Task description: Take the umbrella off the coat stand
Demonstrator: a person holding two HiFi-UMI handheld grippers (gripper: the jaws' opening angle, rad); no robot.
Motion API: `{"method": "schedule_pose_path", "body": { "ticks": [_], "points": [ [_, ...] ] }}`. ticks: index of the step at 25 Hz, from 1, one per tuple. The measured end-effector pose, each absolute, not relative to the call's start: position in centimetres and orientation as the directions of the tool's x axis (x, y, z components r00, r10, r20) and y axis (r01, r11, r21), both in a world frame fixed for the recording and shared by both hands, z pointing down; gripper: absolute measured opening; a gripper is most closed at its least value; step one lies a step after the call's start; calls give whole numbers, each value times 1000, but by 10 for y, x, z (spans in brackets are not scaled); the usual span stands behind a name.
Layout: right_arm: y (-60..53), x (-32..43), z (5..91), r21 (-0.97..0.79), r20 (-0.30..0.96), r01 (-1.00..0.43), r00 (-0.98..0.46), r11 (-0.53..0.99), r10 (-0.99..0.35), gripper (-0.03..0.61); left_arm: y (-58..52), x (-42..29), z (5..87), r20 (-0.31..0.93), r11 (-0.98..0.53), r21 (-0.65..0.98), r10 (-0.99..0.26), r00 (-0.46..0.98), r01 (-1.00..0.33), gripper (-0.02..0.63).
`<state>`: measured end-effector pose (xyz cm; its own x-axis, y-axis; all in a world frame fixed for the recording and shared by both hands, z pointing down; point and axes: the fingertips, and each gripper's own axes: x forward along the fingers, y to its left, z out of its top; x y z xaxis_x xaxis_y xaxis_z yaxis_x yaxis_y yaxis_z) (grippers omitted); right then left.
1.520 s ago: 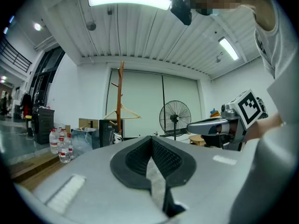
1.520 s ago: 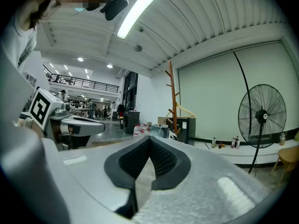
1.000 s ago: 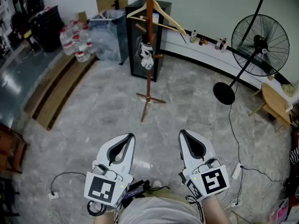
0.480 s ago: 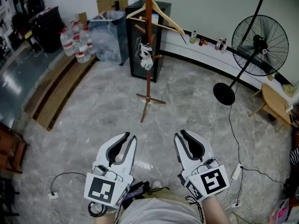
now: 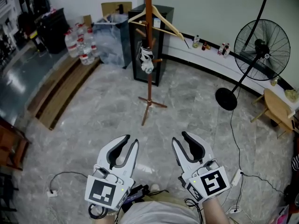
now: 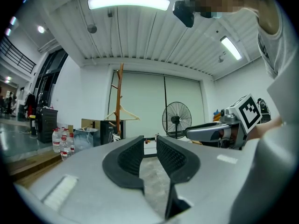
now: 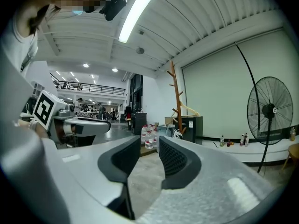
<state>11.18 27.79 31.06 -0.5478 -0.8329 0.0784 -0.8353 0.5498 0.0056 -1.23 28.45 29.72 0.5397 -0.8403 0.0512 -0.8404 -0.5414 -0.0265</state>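
Both grippers are held low in front of me, well short of the coat stand [image 5: 149, 85]. Left gripper [image 5: 132, 139] has its jaws partway apart and opening, nothing between them. Right gripper [image 5: 179, 137] is wide and also opening, empty too.

The umbrella [image 5: 146, 59] is folded small, white w/ dark bits. It hangs off a peg about mid-pole on the stand, on the side facing me.

Risks, as I judge them:
- Stand is thin w/ narrow crossed feet, so a sideways tug on the umbrella could tip it.
- Its loop may snag on the peg unless it's lifted up and off first.
- The wooden hanger [image 5: 161, 22] sits on a higher peg, and a careless reach could knock it down.
- Cables lie on the floor at the right, so there's a trip risk on approach.

Containers: the bin w/ clear liner [image 5: 111, 36] is by the far wall, left of the black cabinet [image 5: 160, 31], contents unclear. The cardboard box [image 5: 116, 8] sits behind it, and I can't see inside. The water bottles [image 5: 80, 45] stand grouped on the floor at the planks' far end.
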Motion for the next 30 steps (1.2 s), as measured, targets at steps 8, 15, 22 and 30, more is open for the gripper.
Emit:
{"method": "schedule_pose_path", "body": {
  "ticks": [8, 15, 22, 30],
  "points": [
    [279, 136, 312, -3, 64, -829, -558, 559, -827, 121, 288, 10, 293, 24, -538, -49, -843, 538, -841, 86],
    [277, 145, 312, -8, 49, -822, -570, 570, -820, 121, 290, 18, 289, 16, -517, -63, -856, 517, -854, 89],
    [269, 146, 314, -8, 39, -821, -571, 571, -820, 121, 280, 15, 292, 31, -492, -56, -870, 491, -869, 94],
    [244, 144, 320, -21, 42, -829, -558, 558, -828, 121, 249, 20, 298, -9, -542, -60, -839, 543, -838, 101]
  ]
}}
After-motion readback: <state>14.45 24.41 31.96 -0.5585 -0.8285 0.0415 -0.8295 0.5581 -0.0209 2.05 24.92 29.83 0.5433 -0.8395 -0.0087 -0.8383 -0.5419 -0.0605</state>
